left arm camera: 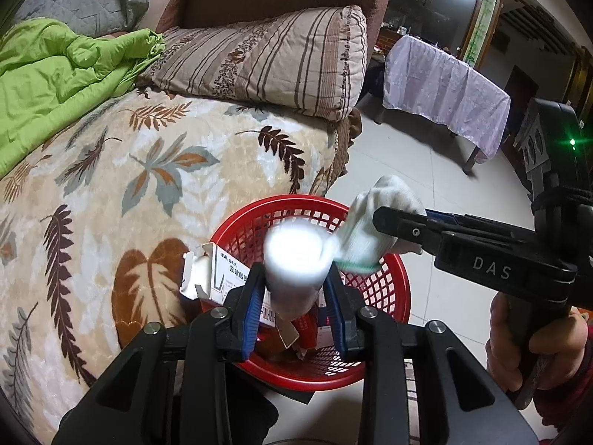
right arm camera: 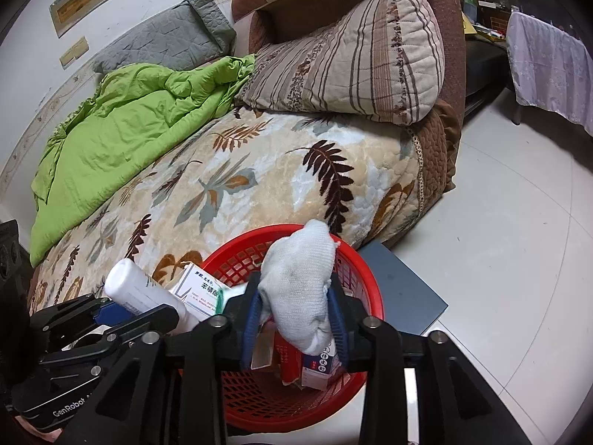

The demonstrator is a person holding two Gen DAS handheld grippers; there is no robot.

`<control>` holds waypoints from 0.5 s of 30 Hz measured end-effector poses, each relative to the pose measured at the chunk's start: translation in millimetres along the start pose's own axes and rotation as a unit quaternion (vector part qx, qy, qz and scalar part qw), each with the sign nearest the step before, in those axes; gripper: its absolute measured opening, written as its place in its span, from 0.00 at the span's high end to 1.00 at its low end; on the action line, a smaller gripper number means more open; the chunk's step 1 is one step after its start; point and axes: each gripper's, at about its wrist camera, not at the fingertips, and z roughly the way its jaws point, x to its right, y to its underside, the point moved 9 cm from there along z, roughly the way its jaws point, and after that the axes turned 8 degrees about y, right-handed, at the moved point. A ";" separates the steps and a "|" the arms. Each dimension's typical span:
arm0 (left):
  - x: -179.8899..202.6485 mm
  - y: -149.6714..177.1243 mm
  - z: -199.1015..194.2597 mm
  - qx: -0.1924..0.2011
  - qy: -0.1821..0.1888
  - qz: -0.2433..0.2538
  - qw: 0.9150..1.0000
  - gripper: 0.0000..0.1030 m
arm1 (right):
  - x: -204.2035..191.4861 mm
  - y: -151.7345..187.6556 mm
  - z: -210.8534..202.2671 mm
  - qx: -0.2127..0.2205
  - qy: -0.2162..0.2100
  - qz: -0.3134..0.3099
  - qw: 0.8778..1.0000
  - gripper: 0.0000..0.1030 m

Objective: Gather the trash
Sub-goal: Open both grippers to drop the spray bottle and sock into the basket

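Both grippers hover over the red plastic mesh basket (right arm camera: 355, 270) for dropping: left gripper (left arm camera: 294, 296) fingers clamped on white plastic bottle (left arm camera: 294, 259); right gripper (right arm camera: 294, 319) fingers clamped on grey knit sock (right arm camera: 300, 278).

I see a red mesh basket (right arm camera: 365, 278), a pale grey sock (right arm camera: 300, 270), a white bottle (right arm camera: 137, 289), a lime-green quilt (right arm camera: 126, 129), a brown-striped pillow (right arm camera: 352, 59) and a leaf-patterned cream blanket (right arm camera: 259, 170).

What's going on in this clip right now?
A person is collecting trash with two handheld grippers. The left gripper holds a white bottle and the right gripper holds a grey sock, both above the red basket beside the sofa. Boxes already sit in the basket.
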 end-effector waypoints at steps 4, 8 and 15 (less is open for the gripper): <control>-0.9 -3.1 -4.6 0.011 -0.002 -0.002 1.000 0.56 | -0.3 -1.4 -3.6 0.004 0.003 0.001 1.000 0.54; -3.0 -4.4 -7.6 0.016 -0.006 -0.005 1.000 0.52 | -0.9 -3.6 -9.2 0.010 0.008 0.003 1.000 0.50; -8.1 -5.0 -26.5 0.037 -0.036 0.010 0.999 0.39 | 1.4 -10.9 -30.2 0.048 0.117 -0.013 0.992 0.18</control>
